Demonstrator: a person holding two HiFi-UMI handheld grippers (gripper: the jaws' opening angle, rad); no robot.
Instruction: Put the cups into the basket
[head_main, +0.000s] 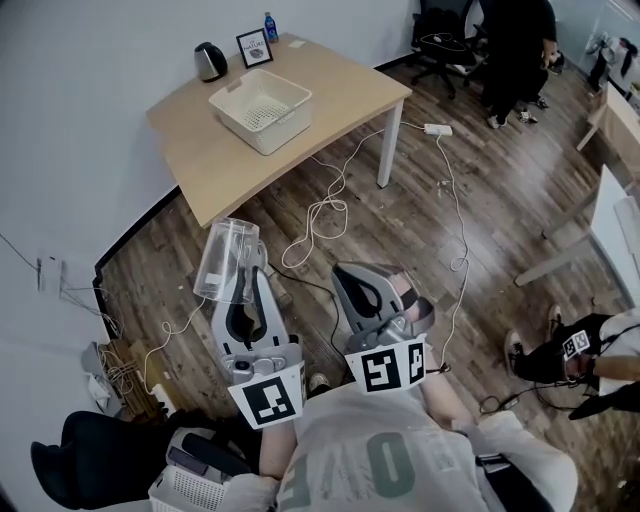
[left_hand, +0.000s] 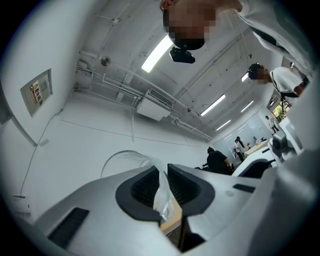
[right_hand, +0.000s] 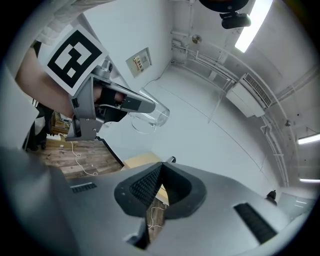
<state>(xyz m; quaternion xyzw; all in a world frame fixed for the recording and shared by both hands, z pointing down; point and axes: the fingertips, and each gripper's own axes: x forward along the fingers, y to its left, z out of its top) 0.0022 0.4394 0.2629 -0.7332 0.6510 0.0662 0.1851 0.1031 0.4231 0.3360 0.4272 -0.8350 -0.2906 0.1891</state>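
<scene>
Left gripper (head_main: 243, 262) raised, clamping a clear cup (head_main: 225, 260) (well short of the basket (head_main: 261, 108)); right gripper (head_main: 357, 283) beside it, jaws pressed together, empty.

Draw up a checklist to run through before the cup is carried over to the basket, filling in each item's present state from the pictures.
1. Clear cup clamped by its wall in the left hand-held gripper: ok.
2. Right hand-held gripper free, jaws together on nothing: ok.
3. Basket upright on the table with nothing visible inside: ok.
4. Basket close enough to drop the cup in: not ok; it looks well out of reach, so walking over comes first.
5. Path to the table clear: not ok; loose cables lie across it.
</scene>
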